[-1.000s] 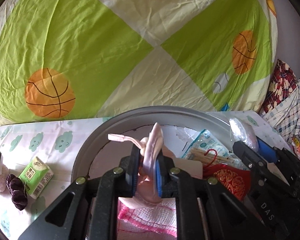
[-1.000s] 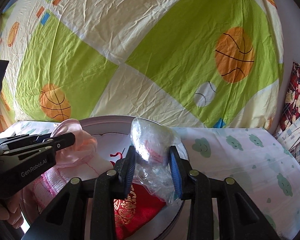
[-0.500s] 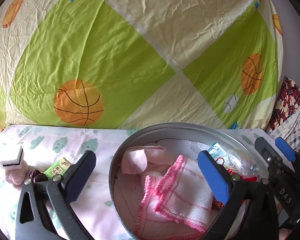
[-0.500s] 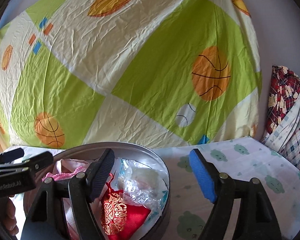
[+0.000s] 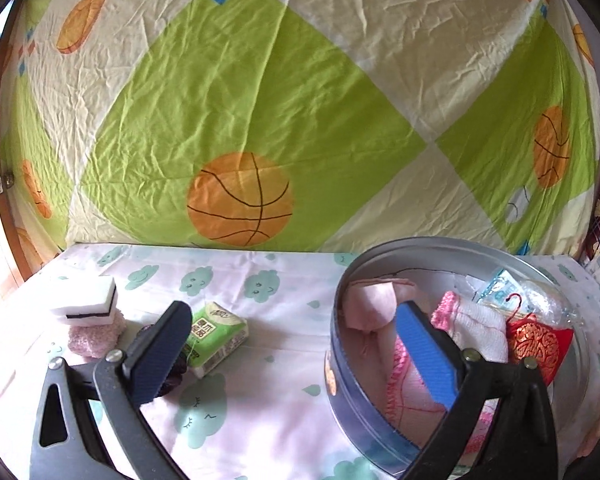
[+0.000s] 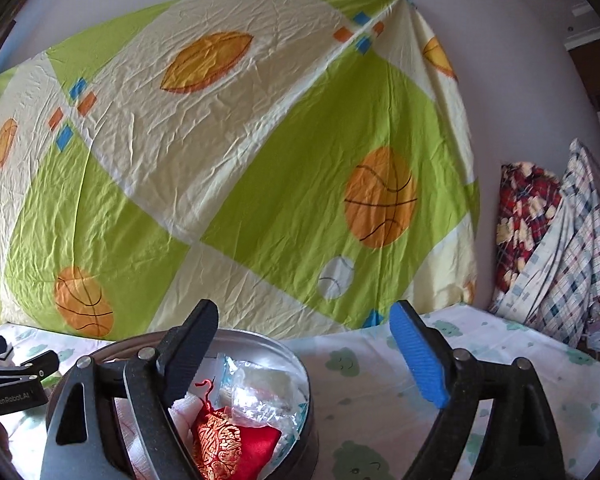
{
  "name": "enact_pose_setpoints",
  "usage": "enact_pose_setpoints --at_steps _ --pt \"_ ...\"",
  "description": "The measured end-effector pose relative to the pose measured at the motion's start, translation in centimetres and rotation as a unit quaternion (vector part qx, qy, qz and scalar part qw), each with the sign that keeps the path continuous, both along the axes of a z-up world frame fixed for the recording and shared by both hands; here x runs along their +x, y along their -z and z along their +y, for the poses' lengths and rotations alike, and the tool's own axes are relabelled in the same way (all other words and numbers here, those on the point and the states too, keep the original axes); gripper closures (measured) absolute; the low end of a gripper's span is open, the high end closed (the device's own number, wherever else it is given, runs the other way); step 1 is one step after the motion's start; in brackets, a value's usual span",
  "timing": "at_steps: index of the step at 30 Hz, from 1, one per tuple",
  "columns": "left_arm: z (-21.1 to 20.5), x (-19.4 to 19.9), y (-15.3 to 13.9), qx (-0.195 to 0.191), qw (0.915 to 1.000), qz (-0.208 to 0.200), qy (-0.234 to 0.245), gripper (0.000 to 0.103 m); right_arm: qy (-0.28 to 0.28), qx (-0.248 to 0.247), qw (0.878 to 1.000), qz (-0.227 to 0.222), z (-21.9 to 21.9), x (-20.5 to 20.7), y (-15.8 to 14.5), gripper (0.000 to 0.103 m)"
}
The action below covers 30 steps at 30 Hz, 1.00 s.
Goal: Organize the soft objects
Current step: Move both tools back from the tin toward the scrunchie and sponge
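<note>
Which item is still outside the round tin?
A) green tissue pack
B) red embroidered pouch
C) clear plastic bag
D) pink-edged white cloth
A: the green tissue pack lies on the cloud-print sheet left of the tin, beside the open left gripper.

Tissue pack (image 5: 216, 337) left of tin (image 5: 342, 376).
</note>
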<state>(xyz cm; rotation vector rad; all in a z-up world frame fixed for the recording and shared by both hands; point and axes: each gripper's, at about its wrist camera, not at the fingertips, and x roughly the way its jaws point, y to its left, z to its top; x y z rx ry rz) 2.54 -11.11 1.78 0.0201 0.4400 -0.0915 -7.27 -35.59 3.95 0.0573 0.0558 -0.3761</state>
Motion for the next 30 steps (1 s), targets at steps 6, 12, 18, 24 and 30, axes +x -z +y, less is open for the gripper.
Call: enact_pose_setpoints --at_steps 6,12,18,24,30 --pt "1.3 -0.1 0.4 0.003 0.9999 -0.009 -0.01 0.0 0.032 -0.055 0.997 -0.041 2.2 -1.6 -0.2 0.012" --pt "2.1 -0.8 0.7 0.023 0.999 -0.035 -0.014 0.0 0.046 -0.078 0.994 -0.058 3.6 -2.7 -0.4 0.012" --pt "3.7 -1.1 0.5 0.007 0.9993 -0.037 -0.007 0.0 0.027 0.014 0.999 -0.034 3.2 -3.2 -0.2 0.012" --pt "5.2 -1.5 0.4 0.019 0.9987 -0.048 -0.006 0.0 0.031 0.02 0.999 -0.024 5.5 -2.9 0.3 0.012" --pt "7.8 -1.0 0.5 0.006 0.9991 -0.041 -0.007 0.0 0.008 0.011 1.0 -0.014 9.3 -1.9 0.4 0.012"
